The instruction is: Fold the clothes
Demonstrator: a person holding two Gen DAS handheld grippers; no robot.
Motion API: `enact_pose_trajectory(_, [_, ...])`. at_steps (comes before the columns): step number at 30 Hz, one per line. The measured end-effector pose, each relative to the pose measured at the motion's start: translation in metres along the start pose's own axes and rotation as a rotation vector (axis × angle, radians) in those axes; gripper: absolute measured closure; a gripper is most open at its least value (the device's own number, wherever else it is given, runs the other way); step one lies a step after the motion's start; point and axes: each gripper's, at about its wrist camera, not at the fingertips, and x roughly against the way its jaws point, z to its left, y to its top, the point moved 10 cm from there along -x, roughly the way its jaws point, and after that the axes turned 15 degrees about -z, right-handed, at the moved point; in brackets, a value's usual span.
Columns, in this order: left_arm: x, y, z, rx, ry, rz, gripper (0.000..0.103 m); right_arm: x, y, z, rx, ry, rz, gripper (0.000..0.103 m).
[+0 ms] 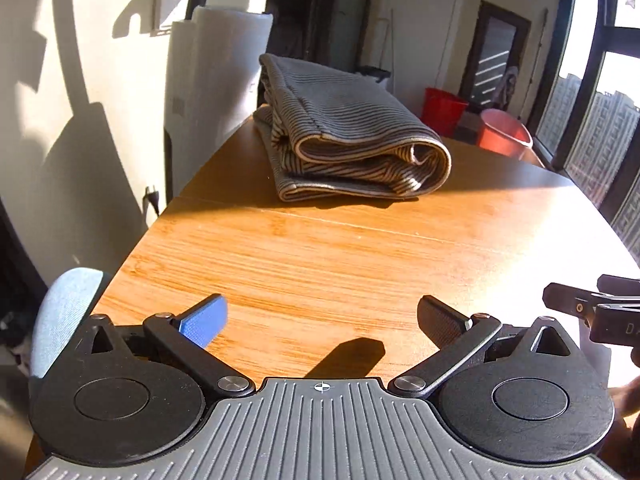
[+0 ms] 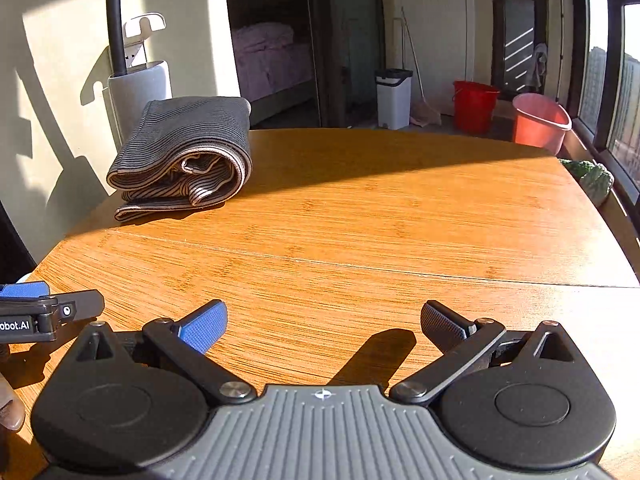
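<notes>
Striped grey-and-cream garment (image 1: 352, 136), folded into a thick bundle, lies at the far left of the sunlit wooden surface (image 1: 360, 264). Both the left hand-held gripper (image 1: 322, 322) and the right hand-held gripper (image 2: 324, 326) hang over the near edge, jaws spread wide, holding nothing. Beyond, on the floor, stand a red bucket (image 2: 474, 104), a pink tub (image 2: 540, 122) and a lidded white bin (image 2: 394, 98); their contents cannot be seen.

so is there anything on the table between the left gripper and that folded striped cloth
Nothing visible. Only bare sunlit wooden table lies between the open left gripper and the folded striped cloth at the far edge. The right gripper sits off to the side, out of that path.
</notes>
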Motion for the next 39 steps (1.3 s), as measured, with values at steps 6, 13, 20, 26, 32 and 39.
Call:
enact_pose_trajectory(6, [0.0028,-0.004,-0.0026,-0.038,0.055,0.002,0.0,-0.0096,-0.006,0.0033,0.08,-0.043,0.037,0.0])
enact_pose_trajectory(13, [-0.0031,-0.0037,-0.0059,-0.097,0.076,0.02,0.0,-0.0081,-0.0063,0.003,0.081,-0.03,0.025,0.0])
enact_pose_trajectory(20, [-0.0053,-0.0026,-0.0043,-0.097,0.075,0.018,0.0,-0.0063,-0.0057,0.0019,0.081,-0.03,0.024,0.0])
enact_pose_trajectory(26, [-0.0055,-0.0025,-0.0039,-0.097,0.075,0.018,0.0,-0.0059,-0.0057,0.0014,0.081,-0.03,0.024,0.0])
enact_pose_trajectory(32, [-0.0053,-0.0025,-0.004,-0.096,0.075,0.018,0.0,-0.006,-0.0061,0.0013,0.081,-0.03,0.024,0.0])
enact_pose_trajectory(39, [-0.0054,-0.0026,-0.0038,-0.096,0.075,0.018,0.0,-0.0065,-0.0063,0.0022,0.081,-0.03,0.023,0.0])
